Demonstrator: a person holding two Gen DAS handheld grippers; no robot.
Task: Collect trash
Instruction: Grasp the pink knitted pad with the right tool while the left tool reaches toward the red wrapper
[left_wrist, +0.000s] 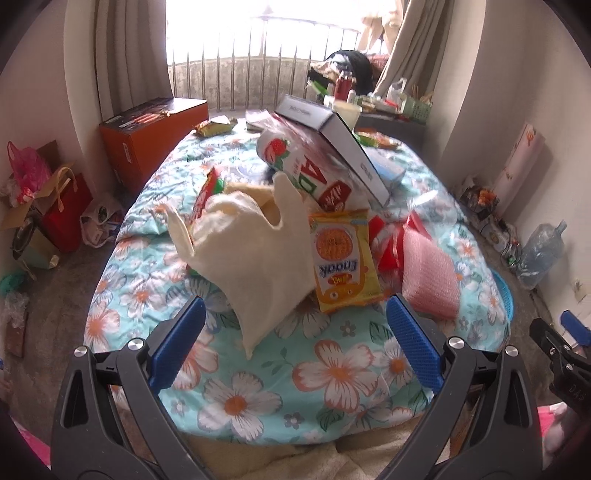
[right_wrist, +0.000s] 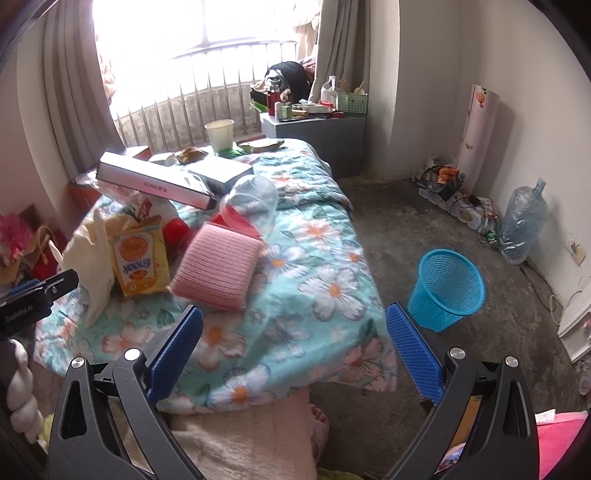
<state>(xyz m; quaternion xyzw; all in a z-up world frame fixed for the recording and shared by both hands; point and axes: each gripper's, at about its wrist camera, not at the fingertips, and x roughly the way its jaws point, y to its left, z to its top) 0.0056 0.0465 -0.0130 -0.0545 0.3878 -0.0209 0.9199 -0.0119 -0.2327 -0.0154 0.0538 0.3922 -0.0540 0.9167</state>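
Both claws spread, empty: left claw (left_wrist: 295, 341), right claw (right_wrist: 295, 350). Yellow foil snack packet (left_wrist: 341, 260) lies on the floral bed quilt (left_wrist: 332, 369) at 12 o'clock, touching the cream cloth bag (left_wrist: 255, 254). Likely light, crinkly, slippery; I'd pinch its bottom edge. Blue mesh wastebasket (right_wrist: 448, 288) on floor, 1 o'clock from right claw.

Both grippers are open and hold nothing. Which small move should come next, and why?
Probably move the open left gripper forward to the yellow snack packet lying on the floral quilt. It is near trash, and the blue mesh bin stands empty on the floor.
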